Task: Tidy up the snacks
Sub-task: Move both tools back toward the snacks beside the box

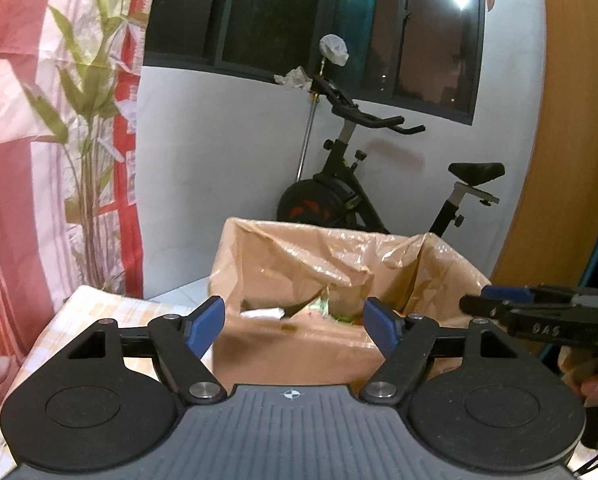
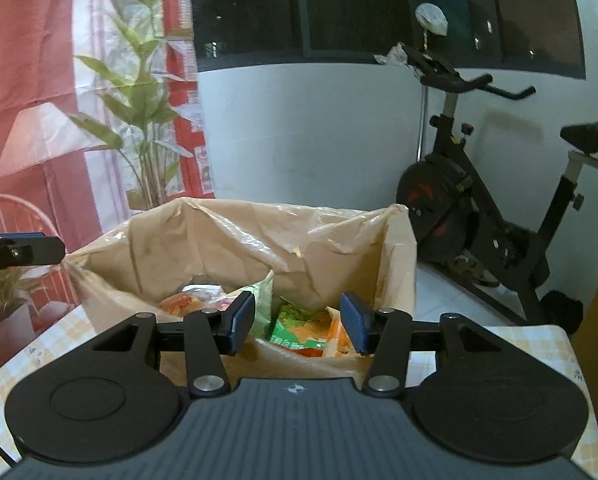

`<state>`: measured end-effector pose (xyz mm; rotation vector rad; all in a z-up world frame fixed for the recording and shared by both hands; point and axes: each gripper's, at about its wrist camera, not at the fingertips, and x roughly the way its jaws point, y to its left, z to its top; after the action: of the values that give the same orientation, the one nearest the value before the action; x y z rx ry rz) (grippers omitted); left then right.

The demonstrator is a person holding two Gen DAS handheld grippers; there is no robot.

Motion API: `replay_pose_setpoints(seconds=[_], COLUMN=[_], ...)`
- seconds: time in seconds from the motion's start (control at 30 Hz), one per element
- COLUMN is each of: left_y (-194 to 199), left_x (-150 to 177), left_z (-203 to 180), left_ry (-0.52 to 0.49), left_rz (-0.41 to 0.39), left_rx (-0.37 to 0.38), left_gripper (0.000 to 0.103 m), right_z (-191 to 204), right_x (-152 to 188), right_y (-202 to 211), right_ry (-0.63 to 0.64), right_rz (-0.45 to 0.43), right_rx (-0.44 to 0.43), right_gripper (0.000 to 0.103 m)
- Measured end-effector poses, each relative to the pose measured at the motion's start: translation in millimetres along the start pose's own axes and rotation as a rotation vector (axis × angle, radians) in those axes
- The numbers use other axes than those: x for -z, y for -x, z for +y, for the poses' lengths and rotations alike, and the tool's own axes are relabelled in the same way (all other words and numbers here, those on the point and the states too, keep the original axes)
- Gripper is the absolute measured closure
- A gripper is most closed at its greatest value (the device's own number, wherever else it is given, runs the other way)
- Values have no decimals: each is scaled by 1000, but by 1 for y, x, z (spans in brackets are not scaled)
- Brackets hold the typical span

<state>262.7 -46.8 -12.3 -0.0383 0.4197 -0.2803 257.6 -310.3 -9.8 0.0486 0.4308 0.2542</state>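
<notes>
1. Snacks (image 2: 299,330) lie inside the cardboard box (image 2: 203,236), which is lined with a crinkled plastic bag and stands on the checked desk (image 2: 499,344). The right wrist view shows them piled at the bottom, just beyond the jaws.
2. Judged from this, the task looks far along or near done: packets are already in the box, and no loose packet shows on the visible parts of the desk. Much of the desk is hidden by the grippers, so leftovers cannot be ruled out.
3. The left gripper (image 1: 295,326) has its jaws spread wide with nothing between them; it hovers in front of the near wall of the box.
4. The right gripper (image 2: 297,324) also has its jaws apart and empty, above the near rim of the box and looking down at the packets.
5. Count of packets: at least three tell apart, namely a green one in the middle, an orange one (image 2: 339,340) just beside it, and a reddish-orange one (image 2: 179,304) to the left. A pale wrapper sits behind; more may be buried.
6. Other counts: one box, one liner bag, two grippers, and one exercise bike (image 2: 479,216) on the floor behind.
</notes>
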Motion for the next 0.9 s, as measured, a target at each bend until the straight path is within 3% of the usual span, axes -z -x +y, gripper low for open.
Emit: replay_pose_setpoints(seconds=[0.4, 0.9], left_y=[26, -7], left_x=[40, 101], left_z=[-3, -1], left_ry=[38, 136], left_rz=[26, 184], left_rx=[45, 79], left_gripper=[18, 18], right_z=[26, 22], right_x=[23, 76], right_y=[32, 48], right_ry=[38, 48], right_rz=[-46, 0], right_rx=[-58, -92], right_gripper=[52, 52])
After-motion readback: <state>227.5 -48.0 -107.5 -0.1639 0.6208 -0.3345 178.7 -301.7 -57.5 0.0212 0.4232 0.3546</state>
